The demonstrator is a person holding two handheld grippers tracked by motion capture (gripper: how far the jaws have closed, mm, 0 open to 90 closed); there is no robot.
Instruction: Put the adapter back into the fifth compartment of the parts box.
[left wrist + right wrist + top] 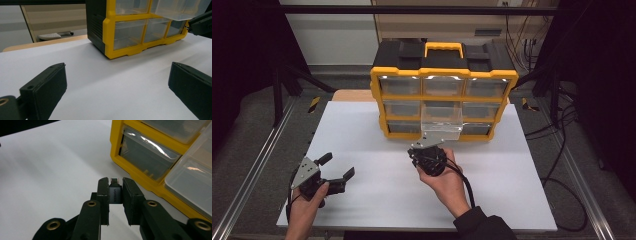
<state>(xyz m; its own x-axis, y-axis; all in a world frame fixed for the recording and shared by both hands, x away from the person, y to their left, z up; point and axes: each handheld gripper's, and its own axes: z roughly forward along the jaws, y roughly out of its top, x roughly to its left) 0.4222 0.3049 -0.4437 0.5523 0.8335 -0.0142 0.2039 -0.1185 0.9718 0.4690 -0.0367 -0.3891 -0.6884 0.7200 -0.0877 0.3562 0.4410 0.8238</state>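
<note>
**Adapter held at the mouth of an open drawer**

A small grey adapter [115,192], with a metal plug tip and faint lettering on its body, sits clamped between the two jaws of the right gripper [115,195]. The jaws press on its flat sides, so the plug end points forward and clear of the pads, which suits dropping it into a bin without fouling. In the high view the right gripper [428,150] hovers just above the table [362,130], directly in front of the pulled-out clear drawer [441,120] in the middle column of the yellow-and-black organiser [444,75]. The drawer projects over the table edge of the cabinet, presumably left out to receive the part; whether it already holds anything cannot be told. The remaining drawers appear pushed in flush.

The left gripper [331,172] rests low at the near-left of the table, well apart from the organiser, jaws spread wide with nothing between them; its own view shows bare table surface between the left gripper [117,92] jaws. It seems parked out of the way, available to steady the cabinet if needed. The likely step in hand is lifting the adapter over the drawer's front lip.
</note>
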